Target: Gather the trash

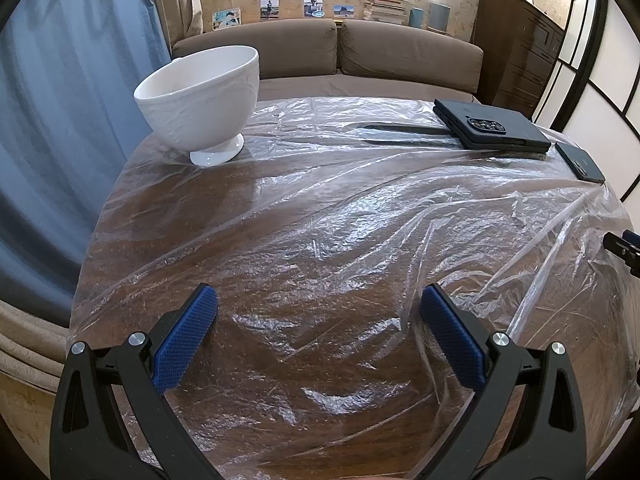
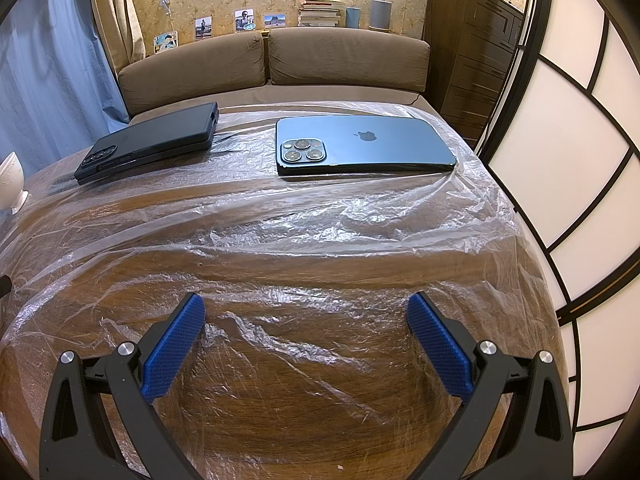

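Risk: the clear plastic sheet (image 1: pixel 340 216) over the table (image 2: pixel 280 400) is the likely trash; it carries the white bowl (image 1: pixel 200 96) at 11 o'clock, black folded phone (image 2: pixel 152 140) and blue phone (image 2: pixel 360 142) at 12; pull it and you tip or drag them; your left gripper (image 1: pixel 319 332) and right gripper (image 2: pixel 306 342) hover low over it, jaws spread, empty.
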`<move>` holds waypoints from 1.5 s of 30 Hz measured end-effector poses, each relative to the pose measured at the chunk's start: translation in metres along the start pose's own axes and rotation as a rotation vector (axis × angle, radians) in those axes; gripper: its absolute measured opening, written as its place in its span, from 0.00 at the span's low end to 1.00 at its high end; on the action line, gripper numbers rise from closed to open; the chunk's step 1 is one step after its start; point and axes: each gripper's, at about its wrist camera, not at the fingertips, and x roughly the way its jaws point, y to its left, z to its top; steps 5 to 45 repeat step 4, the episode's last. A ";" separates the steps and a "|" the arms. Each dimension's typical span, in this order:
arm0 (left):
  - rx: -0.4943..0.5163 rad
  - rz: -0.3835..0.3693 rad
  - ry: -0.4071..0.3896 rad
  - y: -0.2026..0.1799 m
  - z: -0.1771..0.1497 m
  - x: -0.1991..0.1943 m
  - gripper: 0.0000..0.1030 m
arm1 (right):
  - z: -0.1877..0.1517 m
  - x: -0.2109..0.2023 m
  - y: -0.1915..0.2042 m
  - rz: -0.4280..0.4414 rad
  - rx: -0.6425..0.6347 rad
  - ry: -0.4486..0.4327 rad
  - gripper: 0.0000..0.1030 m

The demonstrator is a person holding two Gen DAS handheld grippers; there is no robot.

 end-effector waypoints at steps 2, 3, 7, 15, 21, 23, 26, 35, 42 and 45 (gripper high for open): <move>0.000 0.000 0.000 0.001 0.000 0.000 0.99 | 0.000 0.000 0.000 0.000 0.000 0.000 0.96; 0.000 0.000 0.000 0.000 0.000 0.000 0.99 | 0.000 0.000 0.000 0.000 0.000 0.000 0.96; 0.000 0.000 0.000 0.001 0.000 0.000 0.99 | 0.000 0.000 0.000 0.000 0.000 0.000 0.96; 0.000 0.000 0.000 0.001 0.000 0.000 0.99 | 0.000 0.000 0.000 0.000 0.000 0.000 0.96; 0.000 0.000 0.000 0.001 0.000 0.000 0.99 | 0.000 0.000 0.000 0.000 0.000 0.000 0.96; 0.000 0.000 0.000 0.001 0.000 0.000 0.99 | 0.000 0.000 0.000 0.000 0.000 0.000 0.96; 0.000 0.000 0.000 0.001 0.000 0.000 0.99 | 0.000 0.000 0.000 0.000 0.000 0.000 0.96; 0.000 0.000 0.000 0.001 0.000 0.000 0.99 | 0.000 0.000 0.000 0.000 0.000 0.000 0.96; 0.000 0.000 0.000 0.001 0.000 0.000 0.99 | 0.000 0.000 0.000 0.000 0.000 0.000 0.96; 0.000 0.000 0.000 0.001 0.000 0.000 0.99 | 0.000 0.000 0.000 0.000 0.000 0.000 0.96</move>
